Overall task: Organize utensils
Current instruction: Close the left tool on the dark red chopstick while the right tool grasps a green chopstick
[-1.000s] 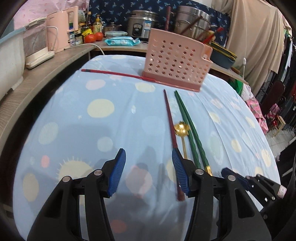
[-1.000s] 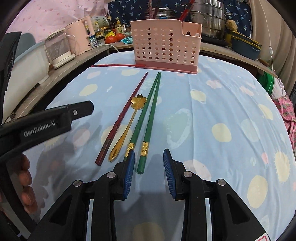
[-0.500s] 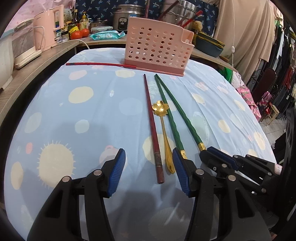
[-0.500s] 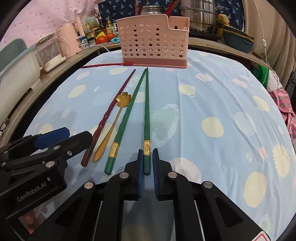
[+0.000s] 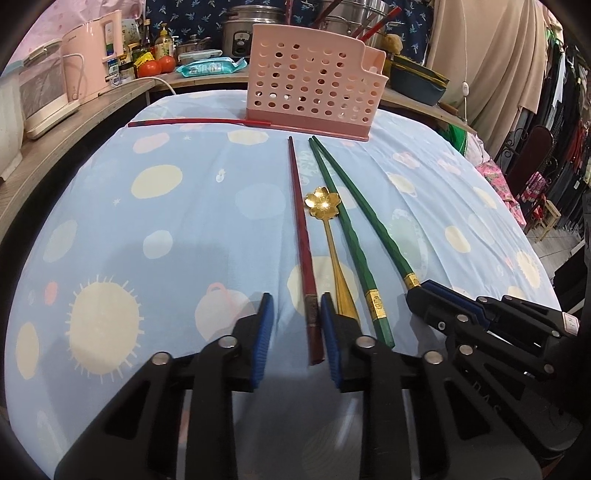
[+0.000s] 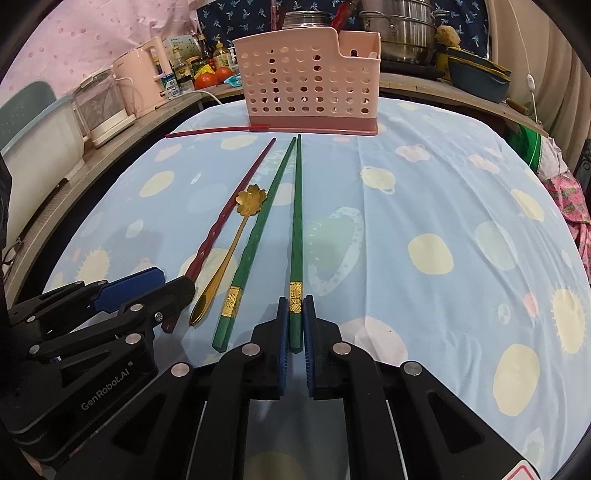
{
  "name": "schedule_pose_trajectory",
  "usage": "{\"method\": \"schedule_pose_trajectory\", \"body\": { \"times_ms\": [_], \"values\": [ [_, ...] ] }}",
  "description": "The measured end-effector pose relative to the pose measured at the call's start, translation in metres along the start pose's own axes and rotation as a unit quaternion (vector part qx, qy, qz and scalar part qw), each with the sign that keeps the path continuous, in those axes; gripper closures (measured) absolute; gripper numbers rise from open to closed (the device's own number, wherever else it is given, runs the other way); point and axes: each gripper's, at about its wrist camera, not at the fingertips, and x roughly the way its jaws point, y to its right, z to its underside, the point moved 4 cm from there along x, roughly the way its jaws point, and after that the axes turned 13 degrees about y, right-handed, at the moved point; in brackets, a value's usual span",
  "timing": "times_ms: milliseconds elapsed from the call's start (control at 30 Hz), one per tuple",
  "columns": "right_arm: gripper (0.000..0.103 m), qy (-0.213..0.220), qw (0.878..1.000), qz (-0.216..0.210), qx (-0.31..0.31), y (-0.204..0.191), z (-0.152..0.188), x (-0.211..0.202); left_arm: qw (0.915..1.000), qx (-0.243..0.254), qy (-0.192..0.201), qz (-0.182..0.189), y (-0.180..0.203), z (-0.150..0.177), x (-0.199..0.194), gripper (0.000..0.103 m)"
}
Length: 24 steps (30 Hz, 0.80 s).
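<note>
Evidently both grips take butt ends for basket (image 6: 308, 79) loading: right gripper (image 6: 294, 325) clamps a green chopstick (image 6: 296, 229); left gripper (image 5: 297, 338), fingers closing, straddles the red chopstick (image 5: 303, 243).

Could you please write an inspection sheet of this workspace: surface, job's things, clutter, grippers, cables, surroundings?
Surface: blue patterned cloth, wrinkled.
Job's things: pink holder upright at the far edge; two green chopsticks, gold spoon and dark red chopstick lie side by side; a second red chopstick lies crosswise by the holder.
Clutter: nothing seen on the cloth.
Grippers: right gripper shut on the right-hand green chopstick; left gripper closing around the dark red chopstick's end.
Cables: white cord on the side counter.
Surroundings: kettle, pots, tomatoes, hanging clothes.
</note>
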Motion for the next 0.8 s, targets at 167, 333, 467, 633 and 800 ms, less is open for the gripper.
{"method": "schedule_pose_trajectory", "body": {
  "times_ms": [167, 333, 467, 633, 800],
  "values": [
    [0.096, 0.000, 1.000, -0.001, 0.001, 0.000, -0.001, -0.001, 0.9998, -0.016, -0.003, 0.009, -0.006, -0.001, 0.001, 0.096],
    [0.096, 0.002, 1.000, -0.004, 0.009, 0.002, -0.003, -0.005, 0.9996, -0.027, 0.004, 0.012, -0.011, -0.007, -0.007, 0.096],
    [0.096, 0.019, 1.000, -0.007, 0.016, 0.003, -0.013, -0.017, 0.9991, -0.034, 0.022, 0.014, -0.017, -0.022, -0.020, 0.096],
    [0.096, 0.059, 0.998, -0.013, 0.029, 0.009, -0.038, -0.038, 0.9976, -0.044, 0.053, 0.012, -0.027, -0.049, -0.038, 0.096],
    [0.096, 0.110, 0.993, -0.014, 0.037, 0.017, -0.078, -0.063, 0.9938, -0.052, 0.098, 0.006, -0.037, -0.092, -0.057, 0.096]
  ]
}}
